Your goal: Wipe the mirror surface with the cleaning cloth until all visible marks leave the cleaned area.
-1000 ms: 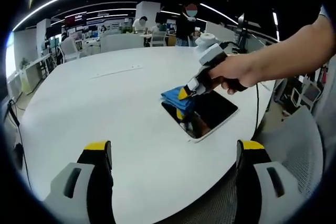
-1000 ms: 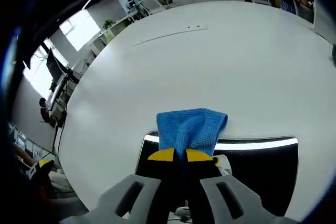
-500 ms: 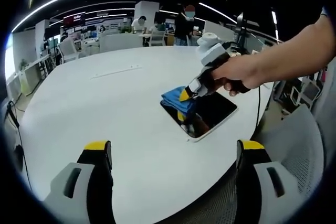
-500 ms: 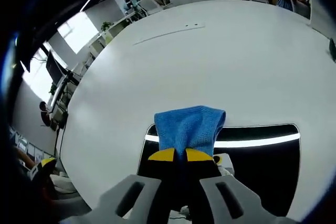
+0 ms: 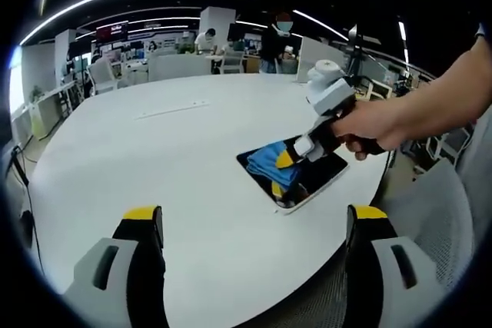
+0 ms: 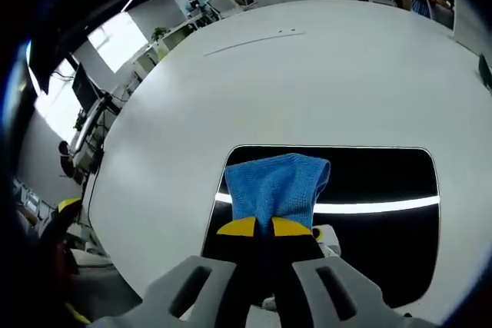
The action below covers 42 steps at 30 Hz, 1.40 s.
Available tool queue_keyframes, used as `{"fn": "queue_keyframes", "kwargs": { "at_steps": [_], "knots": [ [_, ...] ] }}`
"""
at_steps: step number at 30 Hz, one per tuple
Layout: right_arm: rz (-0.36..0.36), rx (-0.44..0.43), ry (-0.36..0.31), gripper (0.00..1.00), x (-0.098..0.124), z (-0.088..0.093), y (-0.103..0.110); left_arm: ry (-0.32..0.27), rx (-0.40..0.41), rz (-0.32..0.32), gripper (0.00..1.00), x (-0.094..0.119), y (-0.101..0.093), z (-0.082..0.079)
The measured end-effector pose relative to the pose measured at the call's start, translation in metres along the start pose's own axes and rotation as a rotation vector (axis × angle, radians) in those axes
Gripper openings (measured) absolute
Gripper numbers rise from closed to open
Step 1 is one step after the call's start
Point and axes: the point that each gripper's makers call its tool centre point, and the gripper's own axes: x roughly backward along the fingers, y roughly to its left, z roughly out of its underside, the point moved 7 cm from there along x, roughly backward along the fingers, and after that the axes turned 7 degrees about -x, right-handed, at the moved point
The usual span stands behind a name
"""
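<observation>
— Where does the mirror sit?

— Flat on the white table, a dark rectangular pane with rounded corners. In the right gripper view it spans from about 8 o'clock to 4 o'clock below centre, and a bright strip of ceiling light is reflected across it. In the left gripper view the mirror lies just right of centre, toward 3 o'clock, near the table's near edge.

— And the cleaning cloth?

— Blue, bunched, resting on the glass at the mirror's left half. Its far edge lies inside the pane's far border. In the left gripper view the cleaning cloth sits on the mirror's far-left portion.

— State of the right gripper?

— Its yellow-tipped jaws are closed together, pinching the near edge of the cloth. In the left gripper view the right gripper comes in from 3 o'clock, held by a hand, tip down on the cloth.

— The left gripper?

— Jaws spread wide, nothing between them, held above the near table edge at 6 o'clock, well apart from the mirror.

— Surroundings?

— Office chairs and desks beyond the table at 11 o'clock; a person stands at 12 o'clock. A grey mesh chair sits at 4 o'clock.
</observation>
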Motion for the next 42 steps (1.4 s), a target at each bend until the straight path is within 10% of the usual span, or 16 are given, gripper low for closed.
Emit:
{"fn": "queue_keyframes", "kwargs": {
  "at_steps": [42],
  "knots": [
    [-0.066,-0.051,0.033,0.0,0.035,0.054,0.0,-0.004,-0.027,-0.004,0.98,0.002,-0.005,-0.003]
  ]
}}
